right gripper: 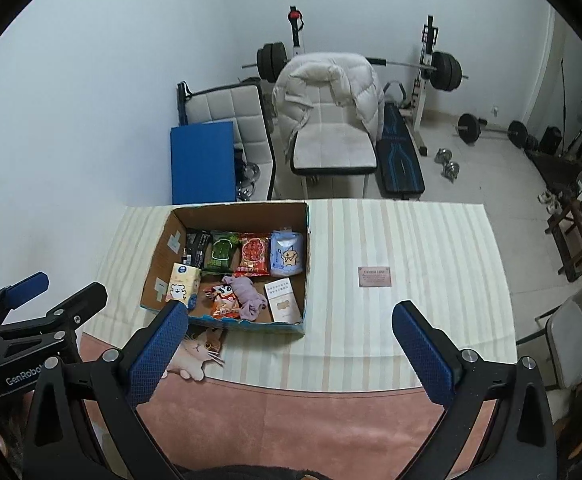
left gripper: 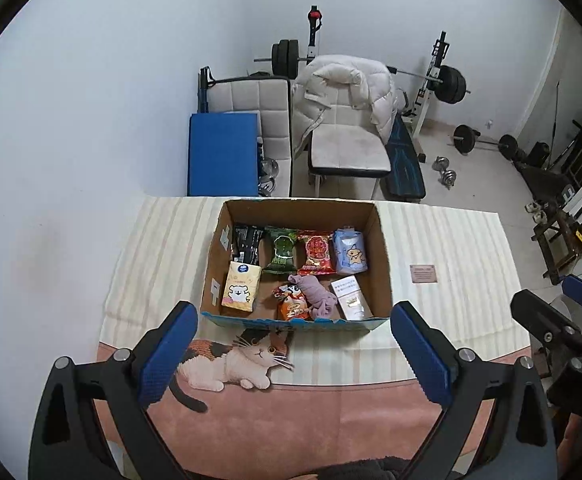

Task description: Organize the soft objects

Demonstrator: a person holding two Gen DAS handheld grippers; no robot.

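Striped tabletop carries cardboard box of snack packets; left gripper and right gripper both spread, empty.

Both grippers empty, fingers wide apart

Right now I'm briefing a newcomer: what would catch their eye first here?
The open brown cardboard box on the striped tablecloth, packed with bright snack packets and a crumpled mauve cloth. Both blue-padded tools, left tool and right tool, hang open and empty before it. Behind, a white puffer jacket drapes a chair.
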